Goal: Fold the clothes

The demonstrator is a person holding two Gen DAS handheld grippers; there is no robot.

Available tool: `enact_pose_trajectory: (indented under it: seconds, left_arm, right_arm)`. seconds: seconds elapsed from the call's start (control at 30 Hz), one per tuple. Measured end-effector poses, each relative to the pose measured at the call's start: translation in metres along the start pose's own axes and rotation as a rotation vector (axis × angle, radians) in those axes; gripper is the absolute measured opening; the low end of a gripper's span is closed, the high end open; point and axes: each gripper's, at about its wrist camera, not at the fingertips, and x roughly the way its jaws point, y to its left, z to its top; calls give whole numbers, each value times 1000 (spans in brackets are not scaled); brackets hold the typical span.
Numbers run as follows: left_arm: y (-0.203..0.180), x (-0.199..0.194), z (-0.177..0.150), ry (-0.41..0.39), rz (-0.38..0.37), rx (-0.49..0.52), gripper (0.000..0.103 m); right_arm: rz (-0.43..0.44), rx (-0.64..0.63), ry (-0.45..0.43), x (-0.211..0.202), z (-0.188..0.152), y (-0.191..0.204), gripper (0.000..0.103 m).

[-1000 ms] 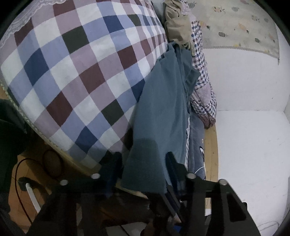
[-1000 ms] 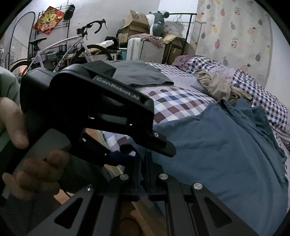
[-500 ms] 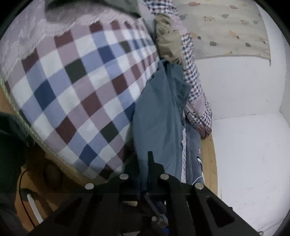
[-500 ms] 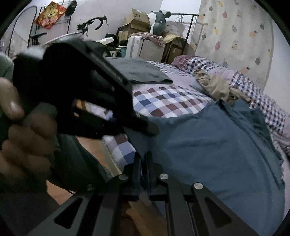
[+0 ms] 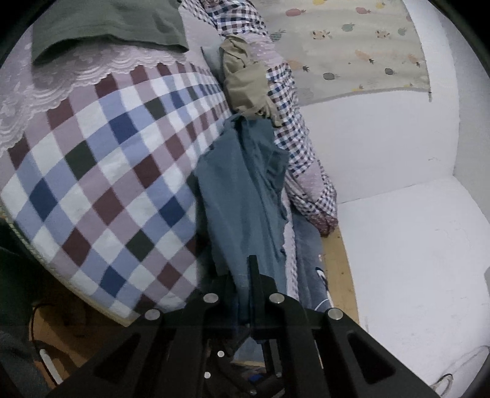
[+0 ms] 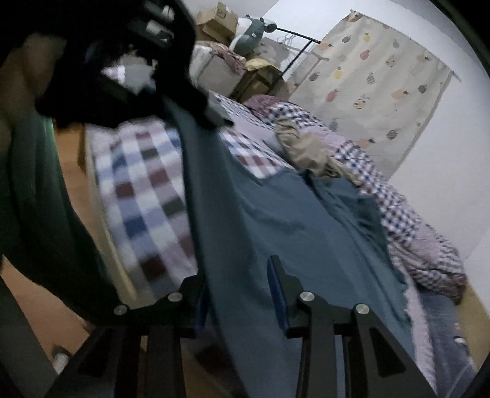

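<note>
From my left wrist view, the blue-grey cotton garment lies along the right edge of the checked patchwork bedspread, its near end between the fingers of my left gripper. Behind it sits a crumpled tan cloth, and a small-check gingham quilt trails down the bed's right side to the wooden floor. A dark green folded garment rests at the far left of the bed. From my right wrist view, the same garment drapes over the near bed edge between the spread fingers of my right gripper, and a fruit-print fabric curtain hangs behind the bed.
</note>
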Motion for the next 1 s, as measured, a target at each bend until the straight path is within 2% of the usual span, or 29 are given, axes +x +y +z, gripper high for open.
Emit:
enact_pose_trajectory:
  seconds: [0.23, 0.47, 0.67, 0.87, 0.9, 0.97, 1.0]
  left_arm:
    - [-31, -3, 12, -15, -88, 23, 2]
    - [-64, -11, 35, -45, -157, 65, 2]
    - [-86, -16, 45, -54, -177, 104, 2]
    - [-91, -21, 46, -62, -153, 112, 2]
    - [-91, -23, 45, -63, -146, 112, 2]
    - [-88, -25, 43, -64, -126, 109, 2]
    - [-86, -26, 42, -64, -115, 109, 2]
  right_arm:
    - [-160, -48, 108, -9, -45, -41, 37]
    - [-319, -29, 304, -19, -115, -106, 37]
    - [-436, -64, 464, -32, -170, -152, 37]
    - [-450, -95, 504, -63, -199, -174, 35]
    - [-449, -94, 499, -68, -199, -176, 32]
    - [-444, -96, 483, -80, -197, -178, 18]
    - [-425, -92, 479, -82, -197, -179, 7]
